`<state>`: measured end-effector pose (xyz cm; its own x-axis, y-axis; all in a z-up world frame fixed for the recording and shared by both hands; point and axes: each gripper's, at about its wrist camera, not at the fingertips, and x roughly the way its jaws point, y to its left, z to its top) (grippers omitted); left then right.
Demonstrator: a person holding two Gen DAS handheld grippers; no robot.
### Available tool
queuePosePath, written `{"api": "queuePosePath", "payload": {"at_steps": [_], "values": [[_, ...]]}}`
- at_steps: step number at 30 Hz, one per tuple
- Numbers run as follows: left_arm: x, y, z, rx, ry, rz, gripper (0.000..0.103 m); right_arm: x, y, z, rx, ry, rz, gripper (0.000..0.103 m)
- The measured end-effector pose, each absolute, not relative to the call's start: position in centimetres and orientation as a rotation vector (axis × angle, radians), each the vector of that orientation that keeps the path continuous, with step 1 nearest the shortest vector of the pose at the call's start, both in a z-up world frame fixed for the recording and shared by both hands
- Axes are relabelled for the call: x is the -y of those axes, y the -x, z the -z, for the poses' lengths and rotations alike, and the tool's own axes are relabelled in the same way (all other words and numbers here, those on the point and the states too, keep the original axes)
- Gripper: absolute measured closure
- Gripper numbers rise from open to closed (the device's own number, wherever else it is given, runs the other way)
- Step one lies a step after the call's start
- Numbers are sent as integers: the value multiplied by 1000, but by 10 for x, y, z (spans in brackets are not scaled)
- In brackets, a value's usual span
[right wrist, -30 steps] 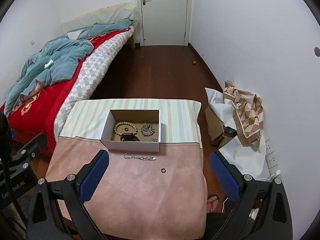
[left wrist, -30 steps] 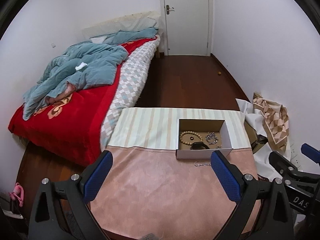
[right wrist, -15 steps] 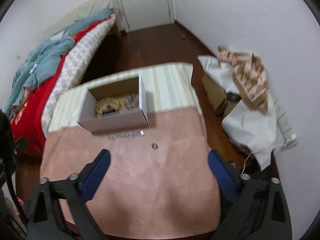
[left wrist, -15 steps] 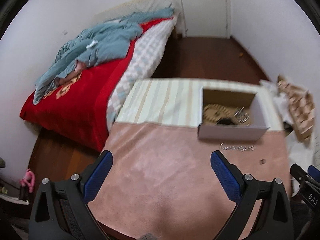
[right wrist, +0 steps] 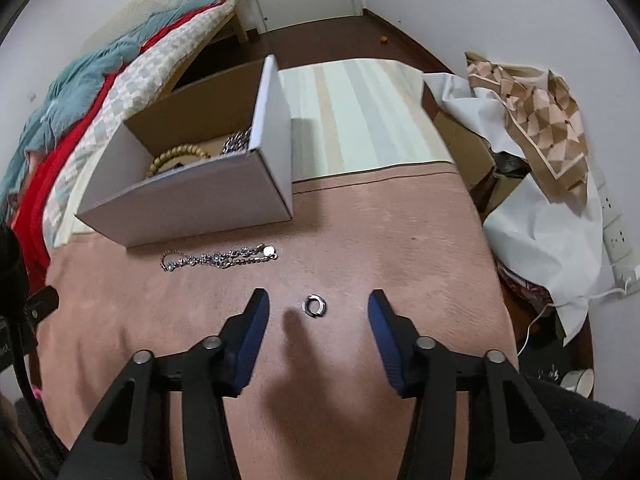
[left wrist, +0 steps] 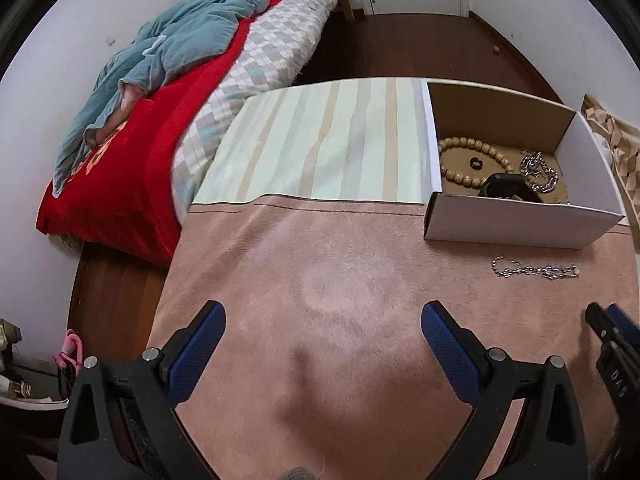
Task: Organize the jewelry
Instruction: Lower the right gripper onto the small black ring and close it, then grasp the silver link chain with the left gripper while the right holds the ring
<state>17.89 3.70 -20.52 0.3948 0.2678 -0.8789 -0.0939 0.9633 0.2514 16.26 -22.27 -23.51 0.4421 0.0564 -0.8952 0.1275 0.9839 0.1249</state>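
Note:
A small silver ring (right wrist: pixel 315 305) lies on the pink cloth between the fingers of my right gripper (right wrist: pixel 318 300), whose jaws are closing; the pads are apart from it. A silver chain (right wrist: pixel 218 258) (left wrist: pixel 535 270) lies just in front of a white cardboard box (right wrist: pixel 192 200) (left wrist: pixel 520 222). Inside the box are a wooden bead bracelet (left wrist: pixel 472 160), a silver chain (left wrist: pixel 538 172), a small dark ring (left wrist: pixel 476 163) and a black item (left wrist: pixel 506 188). My left gripper (left wrist: pixel 322 318) hangs open over bare pink cloth, left of the box.
The table carries a pink cloth (left wrist: pixel 340 300) in front and a striped one (left wrist: pixel 332 140) behind. A bed (left wrist: pixel 160 80) with a red cover stands at the left. Paper and patterned wrapping (right wrist: pixel 536 128) are piled on the floor at the right, near a wall socket (right wrist: pixel 618 232).
Both grippers have dropped toward the table and tilted down, so box and jewelry look larger. The right gripper's fingers have narrowed around the small ring. The left stays wide.

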Motion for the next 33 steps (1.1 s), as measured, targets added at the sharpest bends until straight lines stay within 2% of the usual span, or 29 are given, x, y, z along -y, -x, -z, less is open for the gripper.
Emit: {"api": "queuePosePath", "payload": {"at_steps": [1,3,4,16,19,22,23,25,27,28,29,33], "values": [[-36,-181,207,-1146,-173,-230,3,219,-164,239,-1125,-172,44,72],[-34,-185,213,-1156,-171,-215,3,211,-163,243,-1117,-120,53,83],[-34,-186,214,-1159,-169,-209,3,207,-162,244,-1116,-87,62,91],[21,-212,231,-1177,-101,-4,5,250,-150,230,-1079,-223,124,91],[36,-220,240,-1186,-120,36,17,263,-145,227,-1068,-246,143,91],[47,-226,249,-1202,-140,67,35,268,-142,226,-1062,-258,155,91],[53,-225,251,-1206,-151,79,45,270,-142,226,-1061,-262,159,91],[58,-223,252,-1198,-160,108,52,271,-142,226,-1060,-267,164,91],[66,-219,252,-1183,-176,151,69,272,-142,228,-1063,-270,168,91],[66,-220,252,-1182,-174,171,91,272,-142,228,-1065,-269,171,91],[68,-218,251,-1184,-178,188,101,273,-143,229,-1066,-271,173,91],[59,-212,251,-1222,-119,216,103,276,-142,227,-1064,-268,179,91]]}}
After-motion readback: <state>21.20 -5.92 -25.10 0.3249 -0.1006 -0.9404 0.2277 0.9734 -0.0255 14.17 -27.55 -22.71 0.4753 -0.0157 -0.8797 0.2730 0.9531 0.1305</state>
